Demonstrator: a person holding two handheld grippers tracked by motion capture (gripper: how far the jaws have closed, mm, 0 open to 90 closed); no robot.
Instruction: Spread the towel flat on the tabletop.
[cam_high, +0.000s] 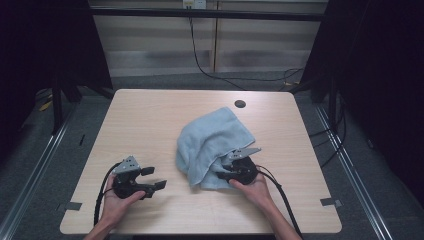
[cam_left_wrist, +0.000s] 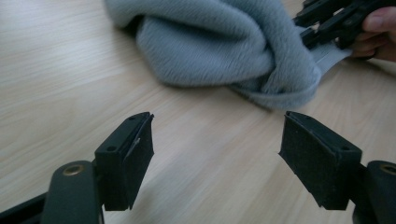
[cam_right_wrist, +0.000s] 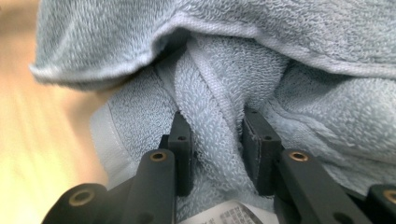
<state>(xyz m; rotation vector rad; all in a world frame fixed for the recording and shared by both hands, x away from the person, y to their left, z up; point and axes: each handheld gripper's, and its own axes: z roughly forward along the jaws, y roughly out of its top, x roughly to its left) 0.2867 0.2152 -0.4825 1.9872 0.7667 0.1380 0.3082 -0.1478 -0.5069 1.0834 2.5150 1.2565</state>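
A light blue terry towel (cam_high: 212, 145) lies crumpled on the wooden table (cam_high: 145, 115), right of centre. My right gripper (cam_high: 226, 167) sits at the towel's near right edge, and its jaws are shut on a bunched fold of the towel (cam_right_wrist: 215, 135). A white label (cam_right_wrist: 229, 214) shows just below that fold. My left gripper (cam_high: 154, 178) rests near the table's front left, held in a hand, jaws wide open with bare wood between them (cam_left_wrist: 217, 144). In the left gripper view the towel (cam_left_wrist: 219, 46) lies ahead, apart from the pads.
A round cable hole (cam_high: 240, 104) sits near the table's far edge. Black cables trail from both grippers toward the front edge. Dark frame posts stand at either side of the table, and a cable (cam_high: 200, 62) hangs along the back wall.
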